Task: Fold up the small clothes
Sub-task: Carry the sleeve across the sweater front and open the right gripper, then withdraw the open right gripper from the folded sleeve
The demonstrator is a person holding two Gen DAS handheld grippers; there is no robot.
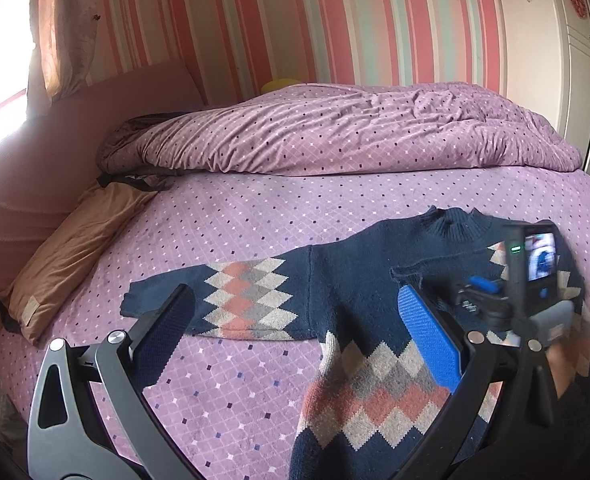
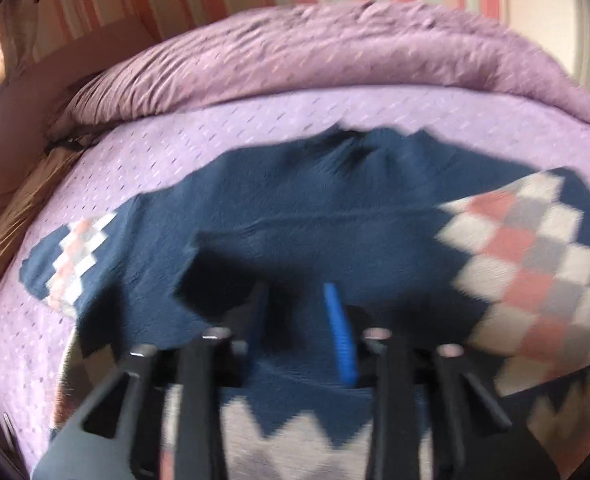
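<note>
A small navy sweater [image 1: 359,280] with pink, grey and cream diamonds lies on the purple bed sheet [image 1: 255,216], collar toward the far side. Its left sleeve [image 1: 239,300] is stretched out flat. Its right sleeve is folded in over the body, which shows in the right wrist view [image 2: 535,264]. My left gripper [image 1: 295,304] is open and empty, low over the sweater's left side. My right gripper [image 2: 299,296] hovers over the sweater's body [image 2: 335,216] with its jaws apart and nothing between them; the view is blurred. It also shows in the left wrist view [image 1: 527,292].
A rumpled purple duvet [image 1: 335,128] is piled across the far side of the bed. A brown pillow [image 1: 75,256] lies at the left by the pink headboard [image 1: 35,152]. A striped wall and a white wardrobe [image 1: 555,40] stand behind.
</note>
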